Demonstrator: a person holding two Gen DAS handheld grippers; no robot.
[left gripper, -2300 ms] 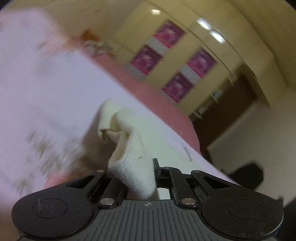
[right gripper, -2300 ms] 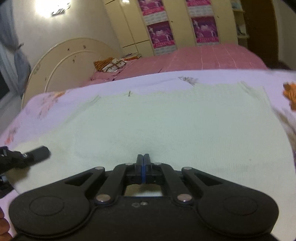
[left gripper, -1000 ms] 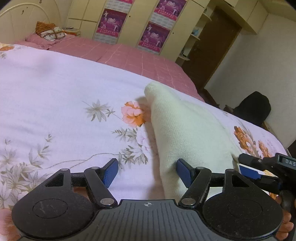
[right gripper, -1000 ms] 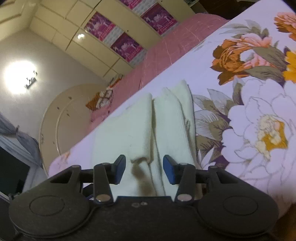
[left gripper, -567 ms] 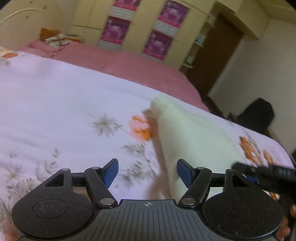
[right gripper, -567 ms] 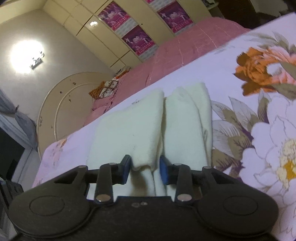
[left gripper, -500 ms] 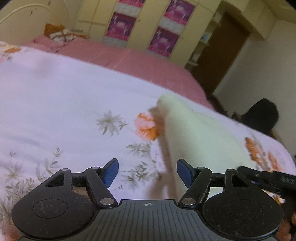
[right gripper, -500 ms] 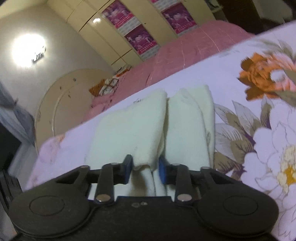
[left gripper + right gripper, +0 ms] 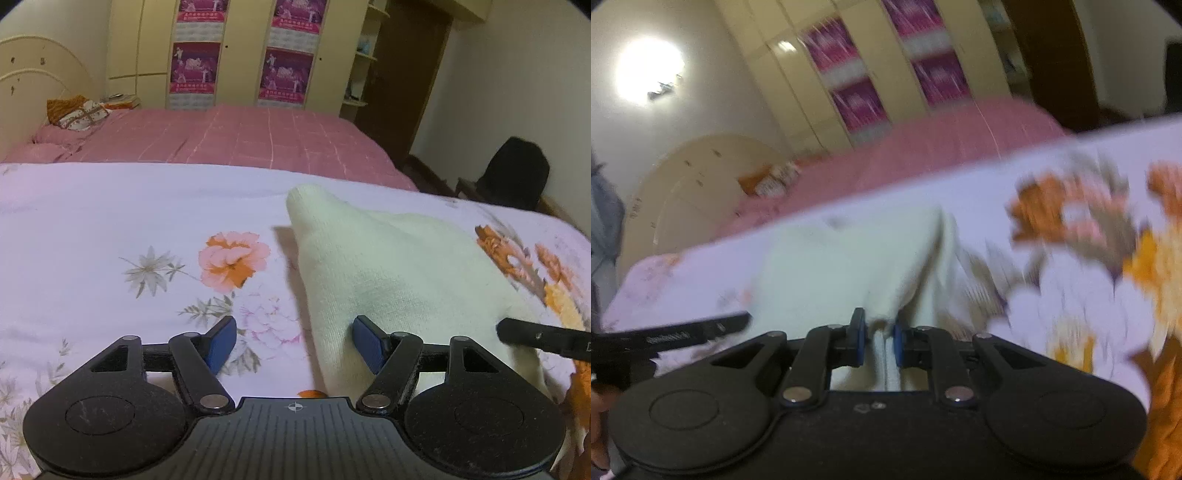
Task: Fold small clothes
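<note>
Since the frame half a second earlier, the right gripper (image 9: 878, 341) has narrowed its jaws onto a bunched fold at the near edge of the cream knit garment (image 9: 391, 266), and the right wrist view is now heavily blurred. Its blue pads (image 9: 858, 338) press the cloth from both sides, so it is clamped on the garment. The left gripper (image 9: 294, 345) has stayed spread wide, gripping nothing: its left pad sits over the floral bedsheet (image 9: 110, 229), while its right pad (image 9: 365, 343) lies against the garment's near left edge.

Garment position: folded, lying on the floral bedsheet, its narrow end pointing away toward the pink checked bed (image 9: 229, 136). In the right wrist view the cloth shows as two long lobes with a crease between them. A finger of the right gripper shows as a dark bar at the garment's right side. Beyond the pink bed stand cream wardrobes with magenta posters (image 9: 192, 70).
</note>
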